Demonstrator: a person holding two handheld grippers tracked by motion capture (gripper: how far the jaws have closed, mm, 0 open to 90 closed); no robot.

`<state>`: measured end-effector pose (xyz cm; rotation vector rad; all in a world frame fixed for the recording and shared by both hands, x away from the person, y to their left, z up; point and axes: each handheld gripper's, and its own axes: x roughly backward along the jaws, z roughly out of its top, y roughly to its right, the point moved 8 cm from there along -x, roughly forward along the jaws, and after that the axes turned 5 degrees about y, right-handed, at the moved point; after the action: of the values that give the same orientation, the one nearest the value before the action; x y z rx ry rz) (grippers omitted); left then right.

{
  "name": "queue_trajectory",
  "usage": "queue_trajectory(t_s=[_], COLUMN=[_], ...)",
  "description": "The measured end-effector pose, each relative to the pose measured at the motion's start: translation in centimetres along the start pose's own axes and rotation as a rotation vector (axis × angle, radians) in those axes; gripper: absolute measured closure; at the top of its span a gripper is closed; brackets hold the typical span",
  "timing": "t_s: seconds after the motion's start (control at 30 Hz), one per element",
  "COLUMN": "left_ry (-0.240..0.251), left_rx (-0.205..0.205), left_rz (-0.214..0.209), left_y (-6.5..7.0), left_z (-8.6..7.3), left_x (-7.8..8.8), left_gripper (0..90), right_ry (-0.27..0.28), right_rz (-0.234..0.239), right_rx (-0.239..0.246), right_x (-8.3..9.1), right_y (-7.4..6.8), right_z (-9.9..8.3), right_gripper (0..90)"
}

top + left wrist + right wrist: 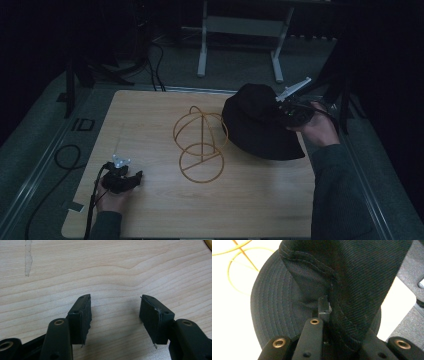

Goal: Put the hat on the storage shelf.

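High view showed a black, stitched-brim hat (257, 122) at the table's (150, 210) right side beside a wire stand (200, 145), its brim pinched by the right gripper (295, 114); the left gripper (120, 180) gaped wide, empty.

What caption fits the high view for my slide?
Right gripper lifts a black hat by its brim beside a wire stand; left gripper rests open on the table.

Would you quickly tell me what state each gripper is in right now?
Left gripper: open, nothing between its jaws, over the bare wooden table.
Right gripper: closed on the brim of the black hat.
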<state>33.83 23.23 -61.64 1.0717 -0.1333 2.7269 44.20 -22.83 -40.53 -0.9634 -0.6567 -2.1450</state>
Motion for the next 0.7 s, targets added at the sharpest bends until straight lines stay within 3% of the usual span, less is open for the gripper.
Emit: queue_trajectory(t_s=[0.33, 0.7], left_ry=[-0.002, -0.001], left_rx=[-0.001, -0.002], left_rz=[-0.001, -0.001], left_y=[0.0, 0.0], left_z=[0.0, 0.0], left_x=[0.0, 0.0], left_gripper=[43.5, 43.5], right_ry=[0.027, 0.046], right_rz=[-0.006, 0.000], right_rx=[0.006, 0.045], right_x=[1.4, 3.3], right_y=[0.1, 0.1], right_z=[1.1, 2.0], right_gripper=[88.3, 88.3])
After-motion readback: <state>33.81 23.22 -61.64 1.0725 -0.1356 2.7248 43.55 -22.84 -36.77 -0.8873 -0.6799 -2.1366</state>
